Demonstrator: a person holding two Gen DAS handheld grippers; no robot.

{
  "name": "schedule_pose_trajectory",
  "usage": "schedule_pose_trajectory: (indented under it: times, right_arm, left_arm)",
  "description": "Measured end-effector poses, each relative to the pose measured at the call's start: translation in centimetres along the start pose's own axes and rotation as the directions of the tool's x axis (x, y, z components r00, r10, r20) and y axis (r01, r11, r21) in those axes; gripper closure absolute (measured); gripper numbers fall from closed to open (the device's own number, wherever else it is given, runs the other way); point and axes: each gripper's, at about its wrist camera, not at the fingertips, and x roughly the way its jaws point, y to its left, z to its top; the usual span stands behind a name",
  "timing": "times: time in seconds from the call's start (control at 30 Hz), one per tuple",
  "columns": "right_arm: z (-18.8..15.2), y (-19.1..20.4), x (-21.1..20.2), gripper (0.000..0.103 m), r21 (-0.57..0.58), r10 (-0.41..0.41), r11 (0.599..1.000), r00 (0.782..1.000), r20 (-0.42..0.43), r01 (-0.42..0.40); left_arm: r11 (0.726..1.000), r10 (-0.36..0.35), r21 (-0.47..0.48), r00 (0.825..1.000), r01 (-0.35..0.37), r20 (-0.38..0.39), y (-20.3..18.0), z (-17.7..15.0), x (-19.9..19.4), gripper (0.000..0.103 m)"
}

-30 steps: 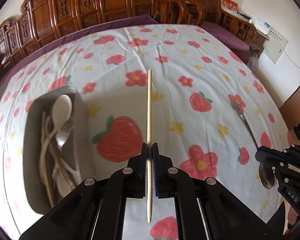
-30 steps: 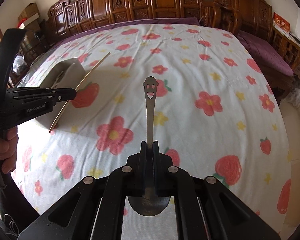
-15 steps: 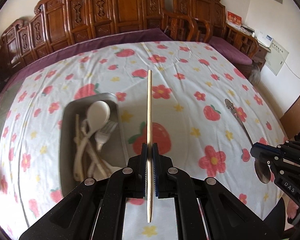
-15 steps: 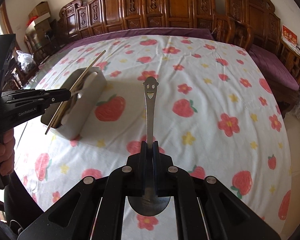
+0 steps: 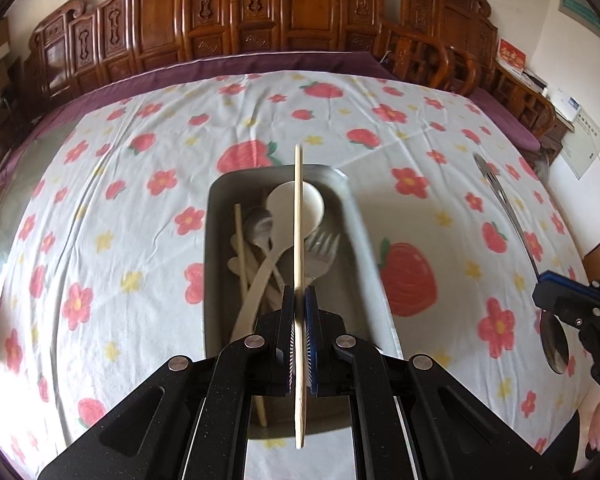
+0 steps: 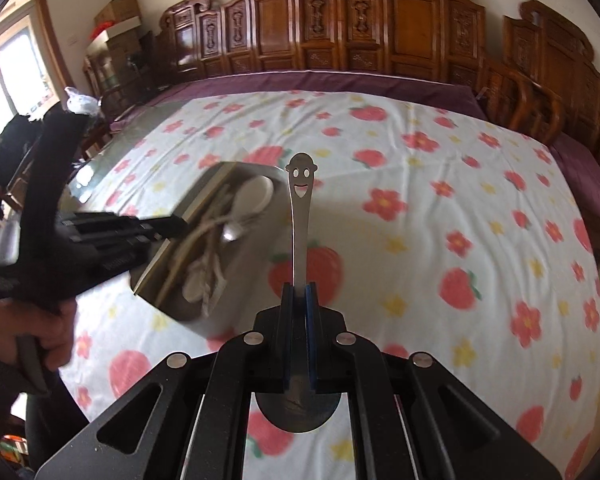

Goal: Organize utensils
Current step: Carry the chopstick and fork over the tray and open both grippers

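Left wrist: chopstick [image 5: 298, 220] above tray [image 5: 216, 280] crowded with utensils [image 5: 276, 240].

Open worktop [image 5: 112, 240] surrounds the metal tray [image 5: 216, 264] on its left and far sides, leaving free passage there. The tray interior is crowded with a white spoon [image 5: 296, 208], a fork [image 5: 320, 252] and a chopstick [image 5: 242, 252]. The right gripper [image 5: 548, 300] with its spoon [image 6: 300, 216] occupies the space right of the tray. Carved wooden chairs [image 5: 260, 12] border the far edge.
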Motion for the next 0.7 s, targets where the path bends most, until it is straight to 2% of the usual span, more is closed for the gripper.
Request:
schedule_pose_trajectory:
  times: [0.13,0.2,0.37,0.7]
  right_arm:
    - [1.8,1.9,1.5,0.096,-0.012,0.035,0.999,0.999,-0.004,-0.035]
    - [2.8,2.8,2.4,0.096,-0.008,0.065,0.998,0.998,-0.008,-0.065]
    - [4.4,5.2,5.4,0.096,0.010,0.126,0.992,0.992,-0.028,-0.125]
    - [5.0,7.9,9.3,0.096,0.022,0.149,0.989,0.988,-0.050,-0.148]
  left_arm:
    - [1.000,0.000,-0.016,1.000,0.000,0.000,1.2,-0.2,0.1,0.095]
    - [1.000,0.008,-0.024,1.000,-0.007,0.011,1.8,-0.4,-0.3,0.089]
    - [0.999,0.026,-0.034,0.999,-0.025,0.034,3.5,-1.0,-1.8,0.089]
    - [0.996,0.071,-0.055,0.995,-0.067,0.075,6.2,-2.4,-4.9,0.089]
